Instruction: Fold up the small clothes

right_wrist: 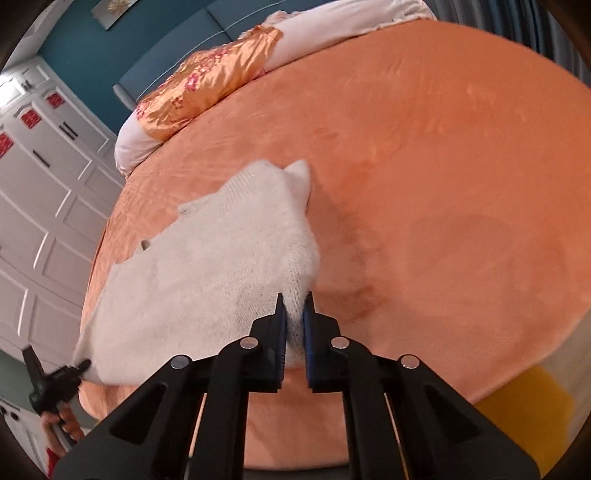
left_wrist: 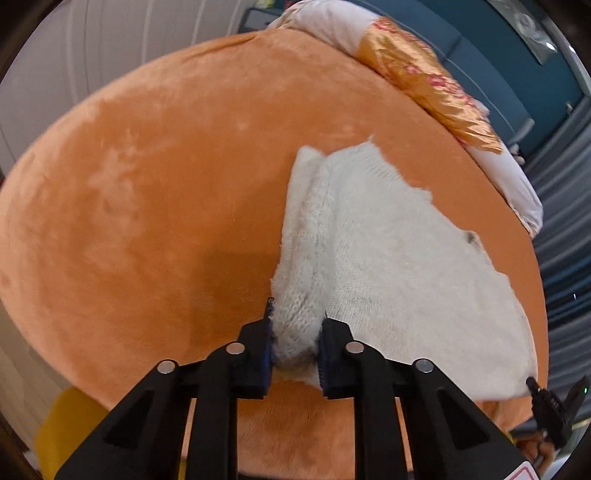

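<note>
A small white knitted sweater (left_wrist: 388,258) lies spread on an orange plush bed cover (left_wrist: 147,203). My left gripper (left_wrist: 295,332) is shut on the sweater's near left corner, with knit bunched between the blue pads. At the right edge of the left wrist view, the right gripper (left_wrist: 533,384) meets the other near corner. In the right wrist view the sweater (right_wrist: 221,266) runs off to the left, and my right gripper (right_wrist: 294,325) is shut on its near right corner. The left gripper (right_wrist: 79,367) shows at the far left, a hand (right_wrist: 59,421) behind it.
An orange satin pillow (right_wrist: 210,88) and white bedding (right_wrist: 332,26) lie along the far edge of the bed cover (right_wrist: 443,184). White panelled cupboard doors (right_wrist: 44,203) stand to the left. Something yellow (right_wrist: 532,398) sits below the bed's near edge.
</note>
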